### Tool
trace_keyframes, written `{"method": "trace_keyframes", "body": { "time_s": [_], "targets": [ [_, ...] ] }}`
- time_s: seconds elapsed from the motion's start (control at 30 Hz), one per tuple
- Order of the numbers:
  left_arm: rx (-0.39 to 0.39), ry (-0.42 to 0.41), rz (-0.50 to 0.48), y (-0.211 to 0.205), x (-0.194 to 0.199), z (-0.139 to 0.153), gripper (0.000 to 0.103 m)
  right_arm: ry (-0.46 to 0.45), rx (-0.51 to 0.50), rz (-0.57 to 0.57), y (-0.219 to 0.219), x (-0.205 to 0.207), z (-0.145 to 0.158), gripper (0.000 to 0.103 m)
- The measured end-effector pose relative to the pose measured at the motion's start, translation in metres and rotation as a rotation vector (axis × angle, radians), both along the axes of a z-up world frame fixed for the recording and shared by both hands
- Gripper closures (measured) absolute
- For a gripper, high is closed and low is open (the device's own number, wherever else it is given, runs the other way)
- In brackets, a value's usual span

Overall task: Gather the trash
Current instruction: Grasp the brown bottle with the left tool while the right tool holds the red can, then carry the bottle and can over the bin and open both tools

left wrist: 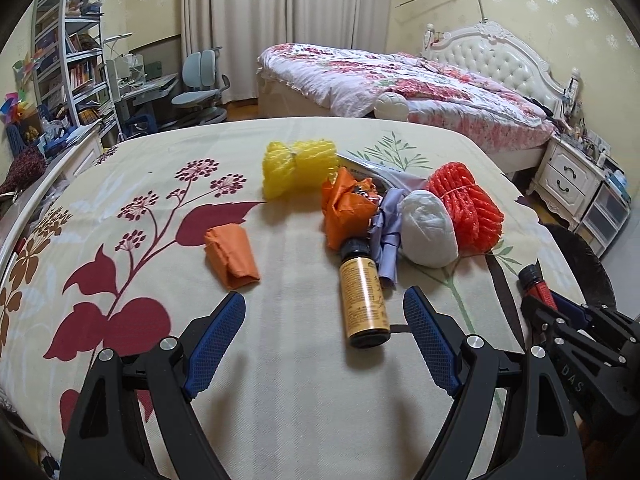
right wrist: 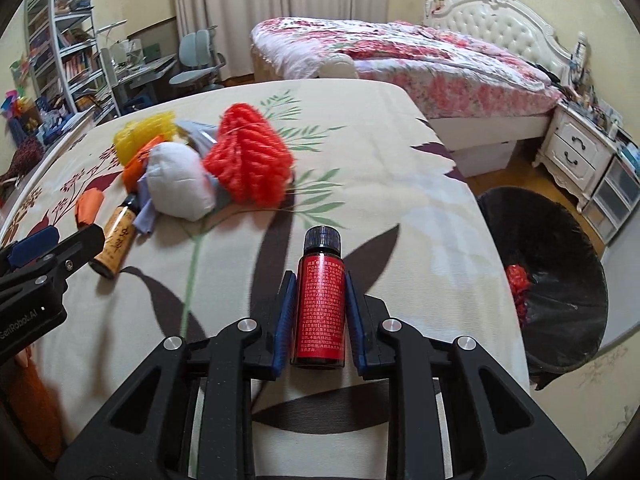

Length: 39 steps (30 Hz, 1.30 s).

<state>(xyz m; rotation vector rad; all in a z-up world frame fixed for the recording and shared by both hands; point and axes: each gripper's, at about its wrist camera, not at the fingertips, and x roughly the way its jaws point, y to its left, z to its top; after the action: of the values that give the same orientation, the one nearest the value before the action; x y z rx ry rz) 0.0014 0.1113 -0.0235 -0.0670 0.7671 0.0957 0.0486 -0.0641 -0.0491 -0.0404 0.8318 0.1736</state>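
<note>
Trash is scattered over a big bedsheet, cream woven cotton printed with maroon leaves and green bamboo sprigs, and off its right edge sits a black trash bag-lined bin, glossy crinkled plastic, with a bit of red mesh already in the bottom. On the sheet there's a clump of stuff: a red foam fruit net, ribbed and puffy, tied in the middle with string; a yellow foam net of the same squishy lattice just behind; a crumpled orange paper wrapper; a white wadded tissue ball, egg-shaped and wrinkly, touching the red net; some twisted lilac paper strips between wrapper and tissue; and a smaller folded orange paper lying apart to the left. The gold-label bottle, a little cylinder with a black cap, lies on its side between the wide-spread blue textured pads of the left gripper, which isn't touching it. The right gripper is clamped on a red-label bottle, dark glass with a ribbed black cap, held just above the sheet near the bin side.
</note>
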Motion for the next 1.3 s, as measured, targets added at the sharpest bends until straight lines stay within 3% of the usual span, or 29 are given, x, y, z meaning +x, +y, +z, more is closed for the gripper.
{"method": "trace_keyframes", "body": {
  "time_s": [0.13,0.3,0.37,0.53,0.97,1.3],
  "targets": [
    [-0.001,0.043,-0.005,-0.004,0.011,-0.006,0.023,-0.001,0.012,-0.006,-0.006,0.002,-0.001,0.079],
    [-0.037,0.097,-0.019,-0.001,0.020,-0.012,0.040,0.001,0.026,-0.003,-0.009,0.002,-0.002,0.079],
    [-0.049,0.115,-0.030,-0.001,0.022,-0.015,0.054,0.002,0.029,-0.003,-0.009,0.002,-0.002,0.079],
    [-0.039,0.102,-0.059,-0.004,0.019,-0.016,0.076,0.003,0.031,-0.003,-0.010,0.001,-0.002,0.079],
    [-0.057,0.061,-0.070,-0.005,-0.001,-0.009,0.076,0.002,0.030,-0.004,-0.013,0.000,-0.002,0.079],
    [-0.065,-0.030,-0.129,-0.030,-0.012,0.020,0.076,-0.036,0.037,-0.033,-0.026,-0.006,0.012,0.079]
  ]
}}
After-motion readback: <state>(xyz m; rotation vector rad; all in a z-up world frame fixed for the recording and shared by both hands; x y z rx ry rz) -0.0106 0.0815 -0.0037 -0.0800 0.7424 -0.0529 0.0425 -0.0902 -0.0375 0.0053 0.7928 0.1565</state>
